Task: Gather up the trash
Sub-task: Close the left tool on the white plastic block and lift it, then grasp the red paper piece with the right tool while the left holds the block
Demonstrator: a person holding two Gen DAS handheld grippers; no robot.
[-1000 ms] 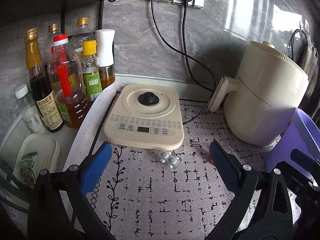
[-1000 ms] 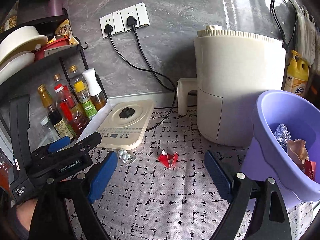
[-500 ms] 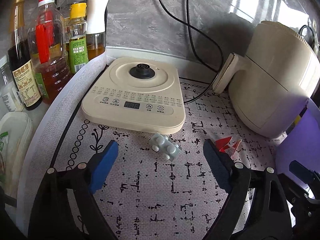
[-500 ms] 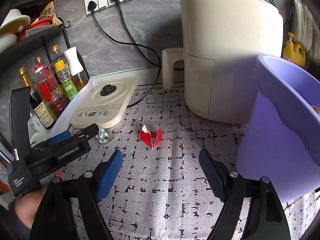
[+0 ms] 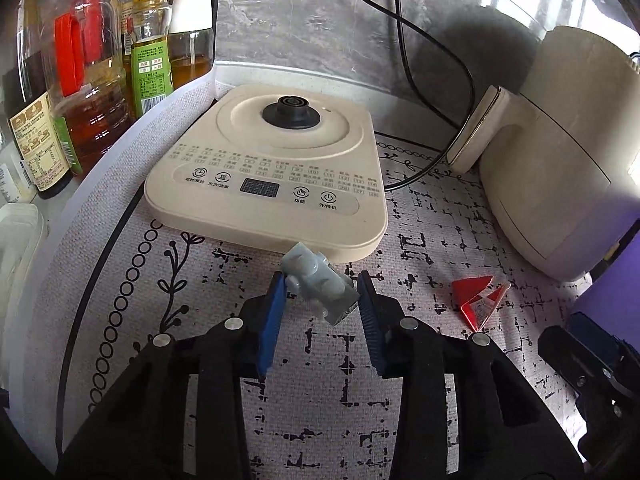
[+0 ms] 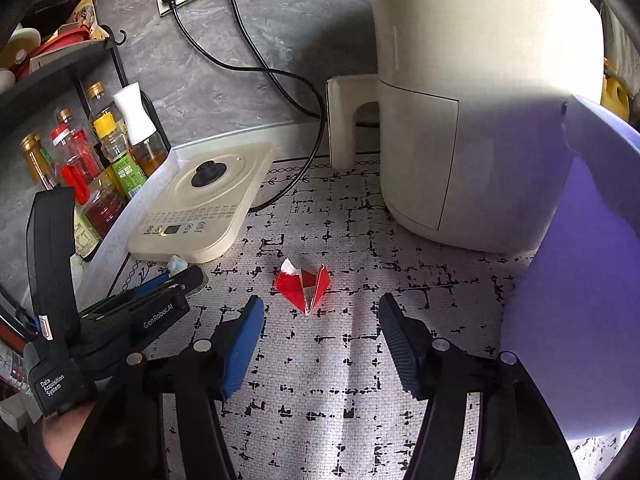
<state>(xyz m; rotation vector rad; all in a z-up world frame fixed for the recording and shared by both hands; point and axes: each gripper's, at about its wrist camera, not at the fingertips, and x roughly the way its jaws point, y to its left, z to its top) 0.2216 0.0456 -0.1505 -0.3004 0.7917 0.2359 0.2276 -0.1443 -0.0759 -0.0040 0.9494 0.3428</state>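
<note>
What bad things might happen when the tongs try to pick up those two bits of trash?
1. The left tongs have just been closing around the pill pack, which sits crooked against the cream cooker base. It might twist and pop out.
2. The right tongs, also closing, have not reached the red wrapper. It is thin and flat, so the pads may slide over it.
3. The purple bin is close beside the right tongs and might get bumped.
</note>
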